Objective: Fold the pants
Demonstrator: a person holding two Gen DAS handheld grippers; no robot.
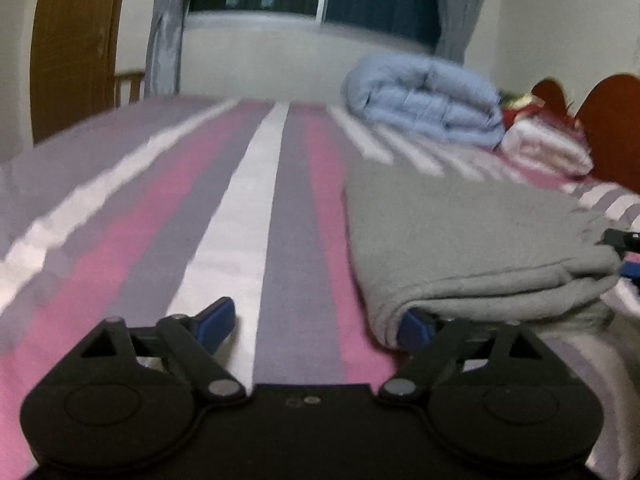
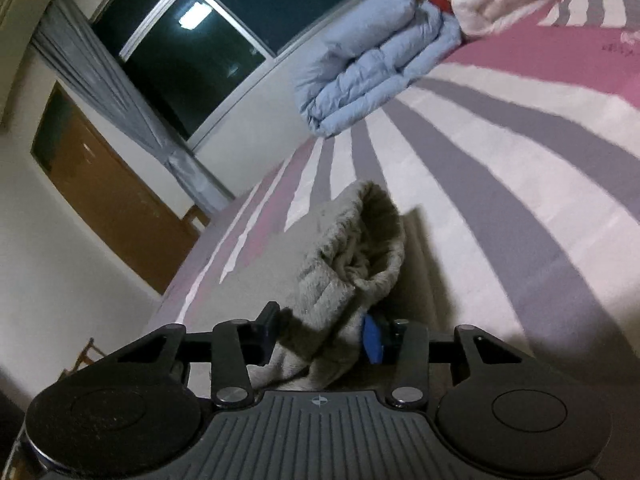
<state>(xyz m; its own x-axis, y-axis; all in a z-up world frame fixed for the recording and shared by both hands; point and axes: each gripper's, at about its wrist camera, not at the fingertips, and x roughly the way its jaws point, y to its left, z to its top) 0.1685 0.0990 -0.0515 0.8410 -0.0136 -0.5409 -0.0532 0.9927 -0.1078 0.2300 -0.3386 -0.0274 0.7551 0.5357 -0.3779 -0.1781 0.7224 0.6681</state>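
Already the soft grey fleece pants (image 1: pixel 472 236) lie on the pink, grey and white striped bed (image 1: pixel 224 208) as a layered, folded stack, so most of the folding looks done; one more fold or a final smoothing may remain. The left gripper (image 1: pixel 320 320) has its fingers spread wide and grips nothing, though its right blue-padded finger is tucked just under the near folded edge of the pants. The right gripper (image 2: pixel 320 336) has its fingers part-way closed around a bunched end of the pants, apparently pinching it and lifting it slightly off the stack. Left of the pants the bed is bare right out to its far edge. Beyond the pants, well apart, sits a folded pale-blue quilted duvet (image 1: pixel 428 96), with a pink-white folded blanket (image 1: pixel 548 148) beside it.
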